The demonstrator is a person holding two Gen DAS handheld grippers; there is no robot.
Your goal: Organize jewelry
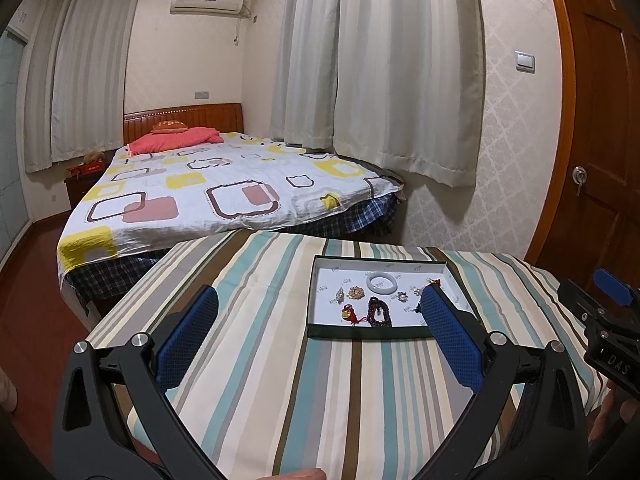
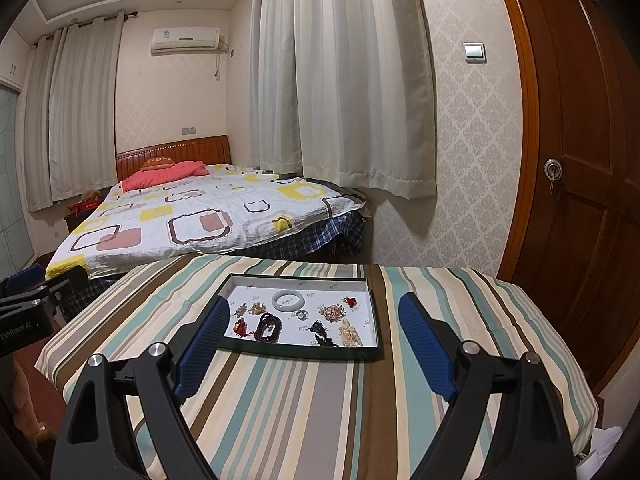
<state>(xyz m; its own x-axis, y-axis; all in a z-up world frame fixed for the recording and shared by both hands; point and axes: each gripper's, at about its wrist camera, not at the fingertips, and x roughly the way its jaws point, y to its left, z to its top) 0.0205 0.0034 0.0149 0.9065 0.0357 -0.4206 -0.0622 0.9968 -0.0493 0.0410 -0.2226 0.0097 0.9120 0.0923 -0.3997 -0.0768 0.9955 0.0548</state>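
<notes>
A shallow dark-rimmed tray (image 2: pixel 298 353) with a white floor lies on the striped tablecloth (image 2: pixel 280 408). In it lie a pale jade bangle (image 2: pixel 287 300), a dark bead bracelet (image 2: pixel 269 326), a red charm (image 2: pixel 241 327), pearl clusters (image 2: pixel 350 334) and several small brooches. In the left wrist view the same tray (image 1: pixel 360 333) holds the bangle (image 1: pixel 382 282) and the bead bracelet (image 1: pixel 378 311). My left gripper (image 1: pixel 320 312) is open, hovering short of the tray with nothing between its fingers. My right gripper (image 2: pixel 316 320) is open too, its blue pads on either side of the tray's near edge, above it.
The table (image 1: pixel 240 280) stands at the foot of a bed (image 1: pixel 220 196) with a patterned cover. Curtains (image 1: pixel 400 80) hang behind, and a wooden door (image 2: pixel 580 200) is at the right. The right gripper's body shows at the right edge of the left wrist view.
</notes>
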